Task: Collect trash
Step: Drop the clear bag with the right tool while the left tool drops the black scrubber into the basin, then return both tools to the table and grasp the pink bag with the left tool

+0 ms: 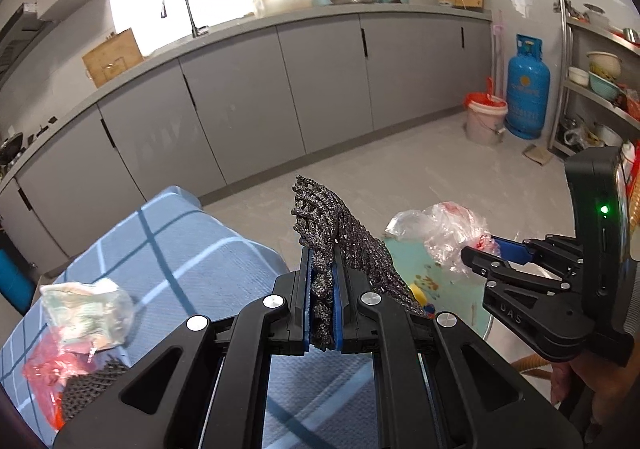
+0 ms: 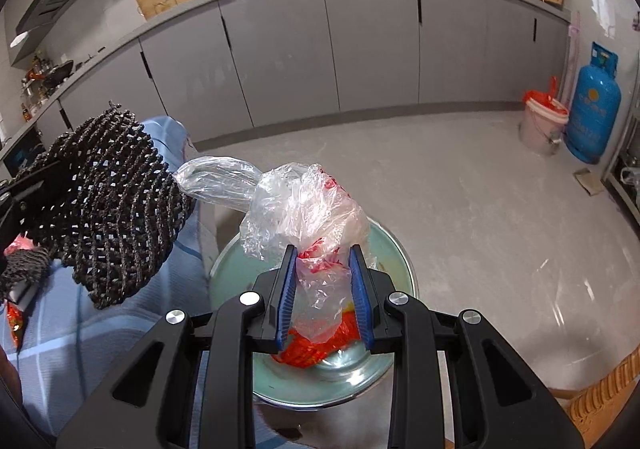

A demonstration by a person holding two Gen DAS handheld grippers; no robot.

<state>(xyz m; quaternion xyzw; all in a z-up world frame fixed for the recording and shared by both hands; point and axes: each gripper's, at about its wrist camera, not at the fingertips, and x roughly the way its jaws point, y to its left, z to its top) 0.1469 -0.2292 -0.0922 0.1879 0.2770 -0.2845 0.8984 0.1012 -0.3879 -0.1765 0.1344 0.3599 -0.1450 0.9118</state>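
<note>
Holding trash in both grippers, the person is working above a blue checked cloth and a round glass table. The left gripper is clamping its jaws nearly together on a black mesh mat, pinched at its lower edge. The right gripper is squeezing, jaws partly apart, a crumpled clear plastic bag with red print.

The mat is standing roughly upright in the left wrist view, its long axis running from 6 toward 12 o'clock, with a flap drooping toward 4 o'clock. The bag is bulging up toward 12 o'clock, a loose tail trailing toward 10 o'clock.

The likely risks: the slippery bag may slide out of the fairly loose squeeze, and the mat's hanging flap may snag the bag, since the two sit just beside each other. More trash, a crumpled wrapper and a red bag, is lying on the cloth at 8 o'clock, not yet collected. A lined bucket is standing well apart at 2 o'clock.
</note>
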